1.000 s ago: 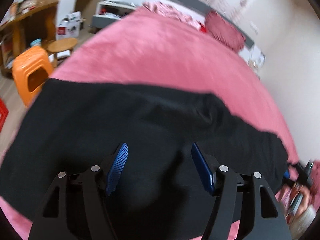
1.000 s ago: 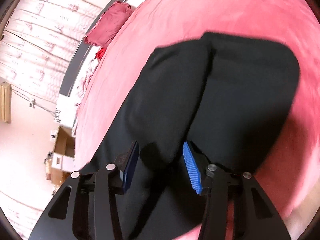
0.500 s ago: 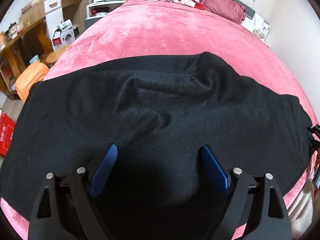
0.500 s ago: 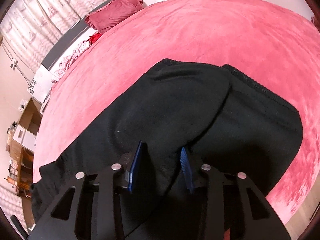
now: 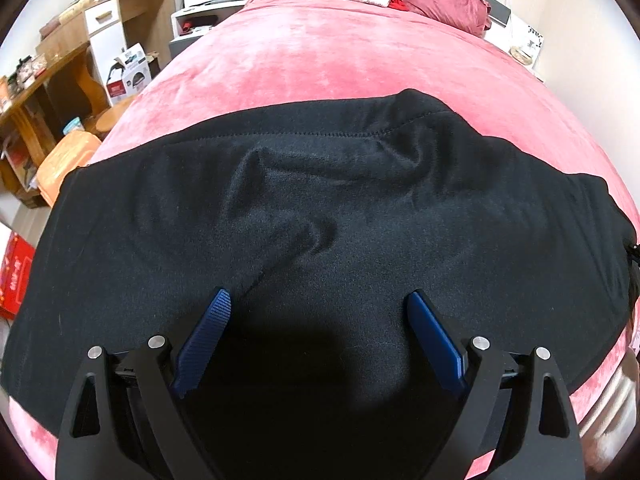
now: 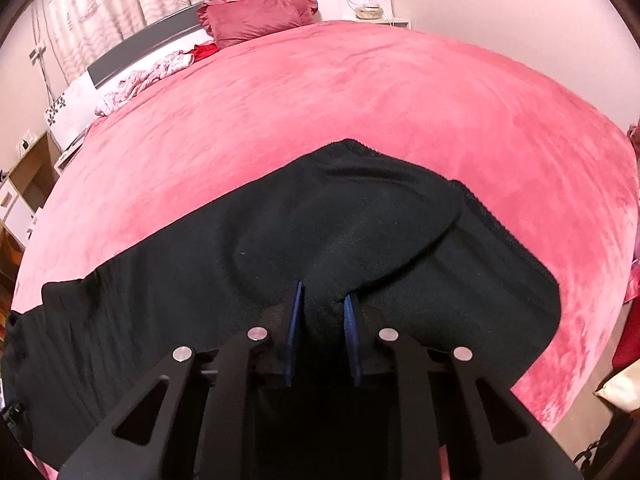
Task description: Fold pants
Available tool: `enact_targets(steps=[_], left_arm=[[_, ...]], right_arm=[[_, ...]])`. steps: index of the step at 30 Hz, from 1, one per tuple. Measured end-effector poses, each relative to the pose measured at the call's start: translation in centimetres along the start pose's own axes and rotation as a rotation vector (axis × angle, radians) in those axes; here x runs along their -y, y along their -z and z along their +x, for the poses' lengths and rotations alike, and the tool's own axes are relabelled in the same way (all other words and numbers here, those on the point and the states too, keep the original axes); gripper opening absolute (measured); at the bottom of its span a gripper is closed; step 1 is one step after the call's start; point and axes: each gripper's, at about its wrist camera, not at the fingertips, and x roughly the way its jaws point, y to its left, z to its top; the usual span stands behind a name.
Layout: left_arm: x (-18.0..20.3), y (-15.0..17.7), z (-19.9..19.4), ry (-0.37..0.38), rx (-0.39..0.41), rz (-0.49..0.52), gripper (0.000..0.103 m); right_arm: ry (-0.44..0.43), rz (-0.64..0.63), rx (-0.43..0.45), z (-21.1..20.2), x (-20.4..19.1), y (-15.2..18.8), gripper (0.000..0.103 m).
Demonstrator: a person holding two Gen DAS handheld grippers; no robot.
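I see black pants (image 5: 340, 208) spread across the near edge of my pink bed (image 5: 340, 60), open cover beyond. A red pillow (image 6: 256, 14) sits at the headboard; an orange stool (image 5: 66, 160) stands beside the bed. My left gripper (image 5: 318, 298), just opening, hovers wide and holds nothing. My right gripper (image 6: 322, 298), just closing, pinches a pants fold.

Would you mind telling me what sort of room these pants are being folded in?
Almost certainly a bedroom in a home: the black pants lie on a wide bed with a pink cover, a red pillow leans at the headboard, and a cluttered wooden desk stands beside it.
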Motion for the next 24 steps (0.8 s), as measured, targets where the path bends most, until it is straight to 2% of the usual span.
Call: enact_targets(steps=[13,20,24], left_arm=[[-0.1,0.1,-0.3,0.006,-0.006,-0.018,0.089],[0.1,0.3,-0.5,0.010,-0.005,-0.019,0.089],[0.2,0.4,-0.4,0.010,-0.006,-0.013,0.089]], right_arm=[[0.098,-0.033,0.011,-1.6,-0.7,-0.4,0.013],[0.175,-0.025,-0.069,-2.5,1.5,2.1,0.013],[0.135,0.016,-0.083,-1.4,2.4,2.7,0.014]])
